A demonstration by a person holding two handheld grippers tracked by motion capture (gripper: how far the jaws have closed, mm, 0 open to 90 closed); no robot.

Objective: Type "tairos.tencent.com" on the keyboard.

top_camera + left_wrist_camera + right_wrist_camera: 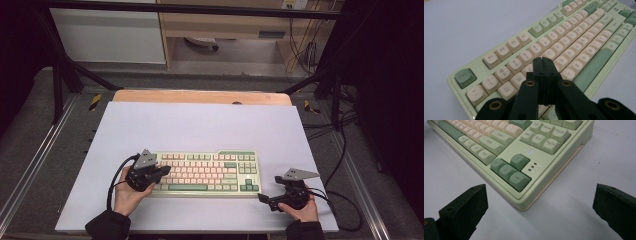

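While the keyboard (207, 172) lies flat mid-bench (200, 125), left gripper (543, 62) fingers are shut, empty, over the keys; right gripper (264, 199) fingers wide open nr its corner. Rigid, prob light—grip the edges.

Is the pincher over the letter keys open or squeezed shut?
Shut. In the left gripper view, the left gripper has its two black jaws pressed flat together with nothing between them, tips just above the keyboard.

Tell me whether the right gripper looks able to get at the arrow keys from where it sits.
Probably yes. The right gripper rests on the mat just off the keyboard at its near right corner, fingers spread wide, and nothing lies between them and the arrow keys. The left gripper is at the far end.
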